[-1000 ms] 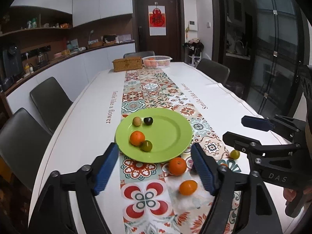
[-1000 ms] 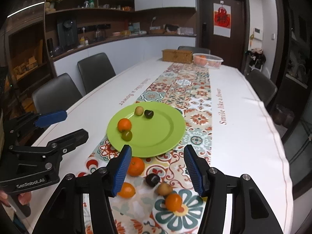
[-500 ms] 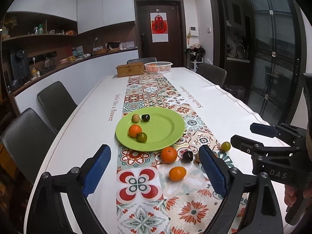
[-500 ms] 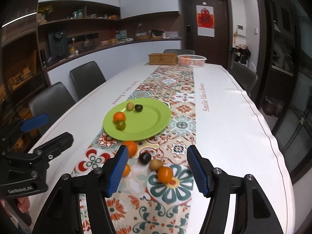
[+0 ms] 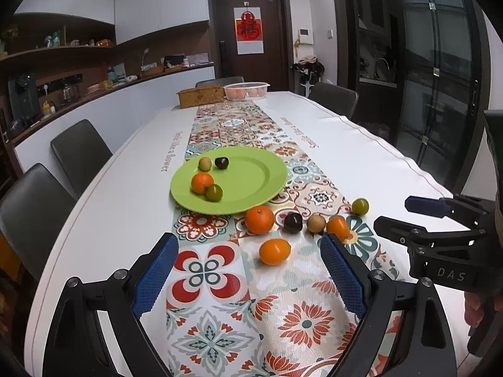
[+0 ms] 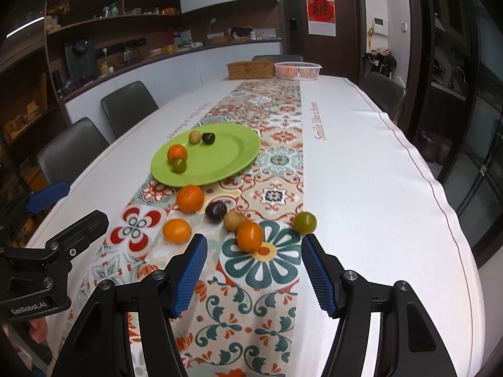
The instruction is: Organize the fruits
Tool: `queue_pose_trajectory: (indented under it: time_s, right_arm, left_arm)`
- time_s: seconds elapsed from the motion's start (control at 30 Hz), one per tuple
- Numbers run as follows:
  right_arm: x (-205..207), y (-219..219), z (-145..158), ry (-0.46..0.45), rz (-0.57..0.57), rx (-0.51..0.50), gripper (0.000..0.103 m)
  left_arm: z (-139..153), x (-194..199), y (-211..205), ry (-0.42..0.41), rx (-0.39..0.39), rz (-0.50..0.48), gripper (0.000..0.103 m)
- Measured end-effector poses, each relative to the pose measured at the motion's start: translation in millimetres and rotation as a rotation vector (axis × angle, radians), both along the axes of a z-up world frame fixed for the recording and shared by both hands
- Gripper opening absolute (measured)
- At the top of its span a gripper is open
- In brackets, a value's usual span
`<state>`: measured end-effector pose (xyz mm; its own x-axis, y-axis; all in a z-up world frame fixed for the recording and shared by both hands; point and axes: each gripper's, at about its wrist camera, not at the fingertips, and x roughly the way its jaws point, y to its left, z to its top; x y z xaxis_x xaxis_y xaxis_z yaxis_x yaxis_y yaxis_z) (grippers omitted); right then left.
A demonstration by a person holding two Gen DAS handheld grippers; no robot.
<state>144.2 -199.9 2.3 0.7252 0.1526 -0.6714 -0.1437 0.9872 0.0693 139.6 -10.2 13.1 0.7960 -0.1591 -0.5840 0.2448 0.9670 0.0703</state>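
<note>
A green plate [image 5: 251, 185] [image 6: 220, 157] lies on the patterned runner and holds an orange [image 5: 201, 183], a green fruit [image 5: 214, 192], a tan fruit [image 5: 205, 163] and a dark plum [image 5: 221, 162]. Nearer me on the runner lie several loose fruits: a big orange [image 5: 259, 219] [image 6: 190, 198], a small orange [image 5: 274, 251] [image 6: 177, 230], a dark plum [image 5: 293, 221] [image 6: 216, 211], a tan fruit [image 5: 316, 223] [image 6: 234, 220], another orange [image 5: 338, 227] [image 6: 249, 236] and a green fruit [image 5: 360, 205] [image 6: 305, 222]. My left gripper [image 5: 248, 279] is open and empty, short of them. My right gripper [image 6: 254, 275] is open and empty, just behind the nearest orange.
A wicker box [image 5: 200, 95] and a white basket of fruit [image 5: 246, 90] stand at the table's far end. Dark chairs [image 5: 80, 154] line the left side, and one [image 5: 333, 99] stands at the far right. The white tablecloth [image 6: 361, 172] flanks the runner.
Both grippers have drawn back toward me and risen, so the plate and loose fruits sit farther ahead. Both stay open and empty. No fruit has moved.
</note>
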Motion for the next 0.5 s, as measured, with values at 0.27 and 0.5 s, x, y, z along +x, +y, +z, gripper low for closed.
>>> queue_pose_trajectory:
  time_s: [0.27,0.5]
  right_arm:
    - [8,7,-17,0.021,0.035,-0.052,0.063]
    - [25,10,-32,0.062,0.055,-0.052,0.063]
  left_arm:
    - [-23,13,-4,0.026,0.013,-0.051,0.092]
    - [-41,32,-10,0.07,0.019,-0.101,0.086]
